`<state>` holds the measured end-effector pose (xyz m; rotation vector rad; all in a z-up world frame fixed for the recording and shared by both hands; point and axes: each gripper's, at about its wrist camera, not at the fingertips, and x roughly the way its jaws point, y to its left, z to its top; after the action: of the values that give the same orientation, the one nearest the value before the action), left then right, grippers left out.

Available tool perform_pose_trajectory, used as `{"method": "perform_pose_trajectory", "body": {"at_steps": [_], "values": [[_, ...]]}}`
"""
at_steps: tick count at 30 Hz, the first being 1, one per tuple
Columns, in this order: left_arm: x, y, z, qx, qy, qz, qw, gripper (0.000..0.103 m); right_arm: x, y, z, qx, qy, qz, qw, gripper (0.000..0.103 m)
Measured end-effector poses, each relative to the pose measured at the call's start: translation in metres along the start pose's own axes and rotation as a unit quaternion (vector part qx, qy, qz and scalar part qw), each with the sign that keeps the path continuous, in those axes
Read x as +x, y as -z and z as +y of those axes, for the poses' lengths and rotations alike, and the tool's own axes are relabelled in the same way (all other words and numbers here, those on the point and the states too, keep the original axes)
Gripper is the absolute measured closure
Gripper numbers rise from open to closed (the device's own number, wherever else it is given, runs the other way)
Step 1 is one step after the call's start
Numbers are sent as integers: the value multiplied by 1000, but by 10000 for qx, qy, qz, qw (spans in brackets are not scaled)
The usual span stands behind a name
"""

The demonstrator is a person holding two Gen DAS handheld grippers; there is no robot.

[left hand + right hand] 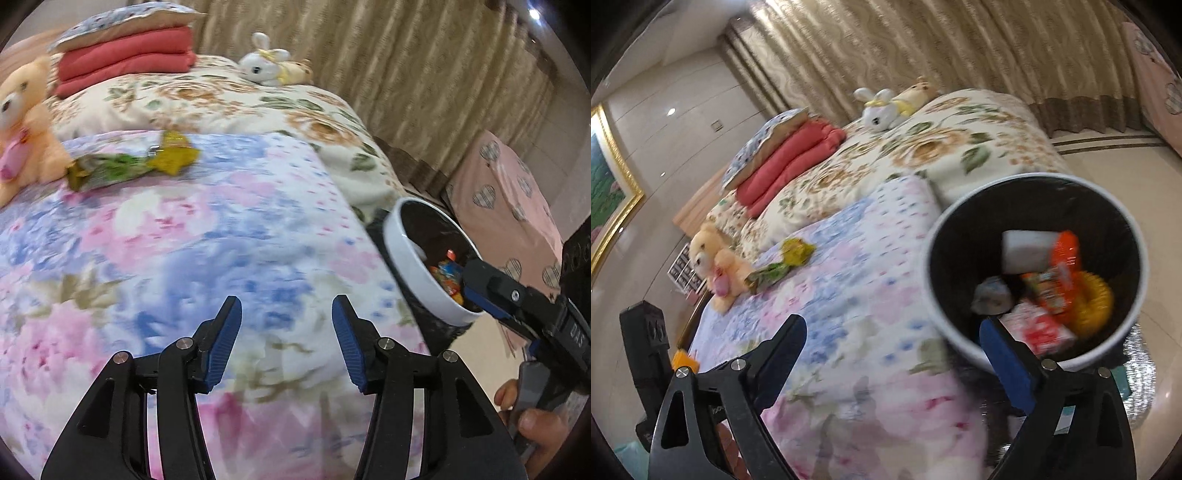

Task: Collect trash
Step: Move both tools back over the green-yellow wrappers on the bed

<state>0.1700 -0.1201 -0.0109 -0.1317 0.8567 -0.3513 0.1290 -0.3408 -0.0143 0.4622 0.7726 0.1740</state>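
A white trash bin (413, 273) with a black liner stands beside the bed; it holds several wrappers (1052, 284). A green wrapper (107, 170) and a yellow wrapper (173, 153) lie on the floral quilt at the far left, next to a plush bear (22, 122). My left gripper (286, 321) is open and empty above the quilt. My right gripper (890, 328) is open wide; its right finger (1001, 343) reaches over the bin rim, its left finger is over the quilt. In the left wrist view the right gripper's finger (476, 284) sits at the bin's mouth.
Folded red blankets (125, 59) and a pillow lie at the bed's head. A white plush rabbit (264, 62) sits at the far side. Curtains hang behind. A pink heart-patterned cover (506, 206) is past the bin. Shiny floor (1108, 166) lies right of the bed.
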Motion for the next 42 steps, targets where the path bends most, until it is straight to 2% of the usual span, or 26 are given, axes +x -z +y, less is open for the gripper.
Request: {"method": "perform_pose_trajectory", "body": {"at_steps": [10, 20, 32, 42], "values": [[-14, 8, 61, -462, -361, -69, 9983, 48, 40, 10, 38, -179, -279, 280, 9991, 5], [-14, 11, 103, -783, -649, -74, 9948, 48, 79, 15, 60, -356, -378, 527, 9973, 5], [-7, 1, 135, -1022, -831, -60, 9913, 47, 114, 11, 77, -500, -422, 711, 9953, 5], [7, -15, 149, -958, -940, 0, 9910, 46, 139, -4, 93, -718, -473, 743, 9935, 5]]}}
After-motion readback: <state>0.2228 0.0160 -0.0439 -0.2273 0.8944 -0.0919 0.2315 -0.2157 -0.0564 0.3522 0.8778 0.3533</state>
